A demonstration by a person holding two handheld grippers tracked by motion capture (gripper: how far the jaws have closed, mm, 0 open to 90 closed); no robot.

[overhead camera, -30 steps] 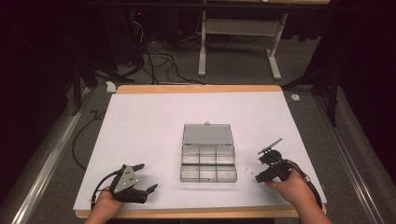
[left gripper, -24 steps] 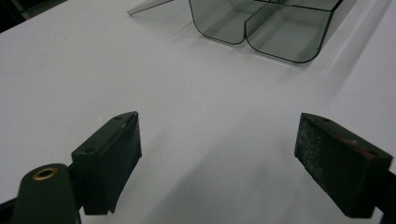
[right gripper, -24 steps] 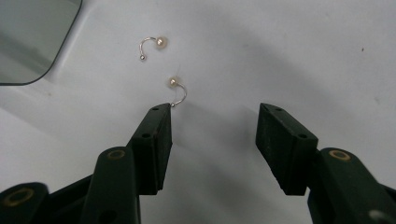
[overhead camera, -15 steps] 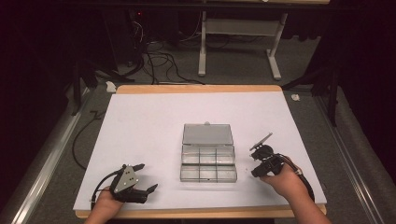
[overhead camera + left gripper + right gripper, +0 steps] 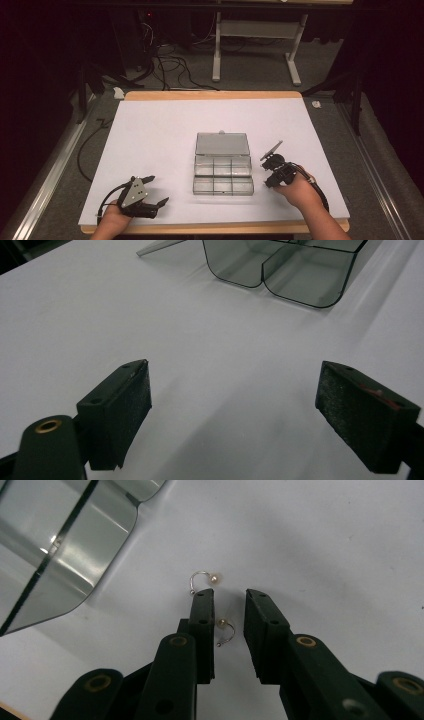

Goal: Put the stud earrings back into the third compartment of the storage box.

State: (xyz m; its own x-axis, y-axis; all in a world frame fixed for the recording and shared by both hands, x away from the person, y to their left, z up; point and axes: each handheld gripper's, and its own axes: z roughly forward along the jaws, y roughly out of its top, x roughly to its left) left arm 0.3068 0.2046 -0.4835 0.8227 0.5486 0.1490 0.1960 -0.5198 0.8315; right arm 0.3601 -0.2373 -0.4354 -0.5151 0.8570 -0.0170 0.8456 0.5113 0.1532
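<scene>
White table (image 5: 160,150) — right gripper (image 5: 229,605) jaws closing around earring (image 5: 226,631), a narrow gap left.

We note two small curved earrings of thin shiny metal wire, each ending in a glossy pearl-like bead: one (image 5: 226,630) between matt black plastic jaws, one (image 5: 202,581) just beyond them. The clear compartmented box (image 5: 223,170) looks like smooth, glossy plastic. The white table cover (image 5: 160,135) reads matt, paper-like. Jaw pads (image 5: 357,412) appear rough, grainy.
</scene>
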